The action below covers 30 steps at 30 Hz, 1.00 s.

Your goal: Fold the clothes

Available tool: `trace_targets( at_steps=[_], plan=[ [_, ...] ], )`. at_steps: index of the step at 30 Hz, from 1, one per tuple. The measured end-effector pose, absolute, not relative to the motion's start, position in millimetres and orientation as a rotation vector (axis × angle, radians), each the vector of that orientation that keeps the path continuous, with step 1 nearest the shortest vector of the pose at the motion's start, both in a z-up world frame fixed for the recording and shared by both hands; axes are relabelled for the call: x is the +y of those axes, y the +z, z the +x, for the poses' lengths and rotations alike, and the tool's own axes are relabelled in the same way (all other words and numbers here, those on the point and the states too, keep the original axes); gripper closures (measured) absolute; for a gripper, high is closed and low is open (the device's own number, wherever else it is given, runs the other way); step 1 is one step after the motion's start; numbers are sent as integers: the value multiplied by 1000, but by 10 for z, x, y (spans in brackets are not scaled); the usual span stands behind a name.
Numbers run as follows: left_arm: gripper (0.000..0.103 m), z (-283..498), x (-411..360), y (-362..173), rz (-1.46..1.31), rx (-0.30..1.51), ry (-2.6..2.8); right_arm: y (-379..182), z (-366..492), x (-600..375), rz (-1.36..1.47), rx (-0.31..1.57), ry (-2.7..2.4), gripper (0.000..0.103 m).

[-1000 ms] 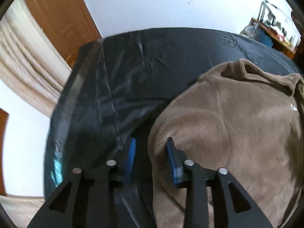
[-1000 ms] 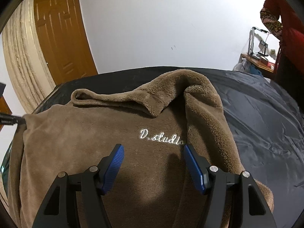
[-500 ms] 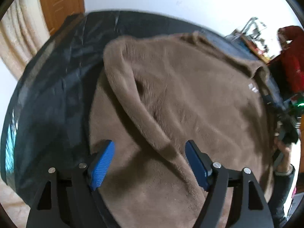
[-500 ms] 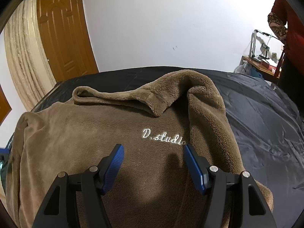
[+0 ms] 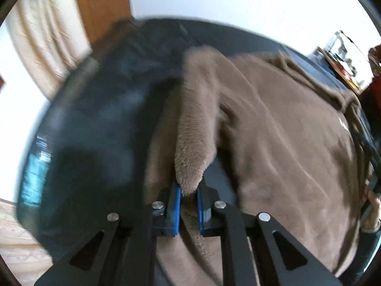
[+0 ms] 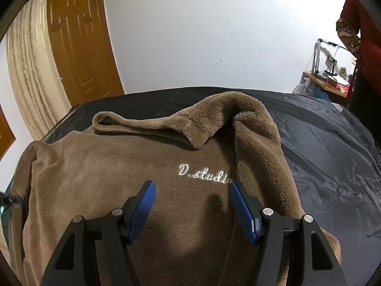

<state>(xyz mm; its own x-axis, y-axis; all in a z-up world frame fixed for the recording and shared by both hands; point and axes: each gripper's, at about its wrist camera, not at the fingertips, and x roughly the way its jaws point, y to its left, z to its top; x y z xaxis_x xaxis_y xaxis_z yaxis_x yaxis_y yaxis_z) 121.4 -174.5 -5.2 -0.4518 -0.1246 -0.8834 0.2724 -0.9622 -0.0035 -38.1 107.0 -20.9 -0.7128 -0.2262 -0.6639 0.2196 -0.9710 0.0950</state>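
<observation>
A brown fleece sweatshirt (image 6: 147, 166) with white "D.studio" lettering (image 6: 204, 176) lies spread on a black sheet (image 6: 333, 147). Its hood is bunched at the far side. My right gripper (image 6: 191, 194) is open and empty, hovering just above the chest below the lettering. In the blurred left wrist view my left gripper (image 5: 188, 191) is shut on the end of the sweatshirt's sleeve (image 5: 194, 128), which runs up and away from the fingers. The sweatshirt body (image 5: 285, 131) lies to the right of it.
A wooden door (image 6: 78, 47) and beige curtain (image 6: 26, 71) stand at the back left. A desk with clutter (image 6: 331, 81) and a person in red (image 6: 362, 23) are at the far right. The black sheet's left edge (image 5: 35, 157) drops to a wooden floor.
My left gripper has closed from wide open onto the sleeve end and swung back left. The right gripper has held still and open over the chest.
</observation>
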Motion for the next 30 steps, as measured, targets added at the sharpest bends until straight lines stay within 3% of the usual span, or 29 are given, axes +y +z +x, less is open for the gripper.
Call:
trace_targets(
  at_steps=[7,11,14,17,19,21,24,30],
  plan=[
    [90,988,-2510,494,1258,-12,-2365,-214,-387,1087,1059,-18,-2709,36],
    [86,618,-2578,135,1292,-334,-2156,-218,-407,1116,1071,-34,-2713,36],
    [86,355,-2638,-296,1420,-415,-2040,-229,-429,1131,1084,-58,-2714,36],
    [85,230,-2753,-457,1459,-350,-2023,-244,-446,1126,1093,-77,-2711,35],
    [77,199,-2857,-422,1455,-267,-2033,-254,-450,1115,1099,-81,-2708,35],
    [59,220,-2954,-319,1431,-189,-2052,-259,-450,1097,1103,-78,-2705,35],
    [47,277,-3113,-67,1360,-44,-2106,-251,-443,1135,1103,-89,-2692,35],
    [44,164,-2805,152,1257,-78,-2251,-143,-601,1116,1166,-15,-2656,35]
  ],
)
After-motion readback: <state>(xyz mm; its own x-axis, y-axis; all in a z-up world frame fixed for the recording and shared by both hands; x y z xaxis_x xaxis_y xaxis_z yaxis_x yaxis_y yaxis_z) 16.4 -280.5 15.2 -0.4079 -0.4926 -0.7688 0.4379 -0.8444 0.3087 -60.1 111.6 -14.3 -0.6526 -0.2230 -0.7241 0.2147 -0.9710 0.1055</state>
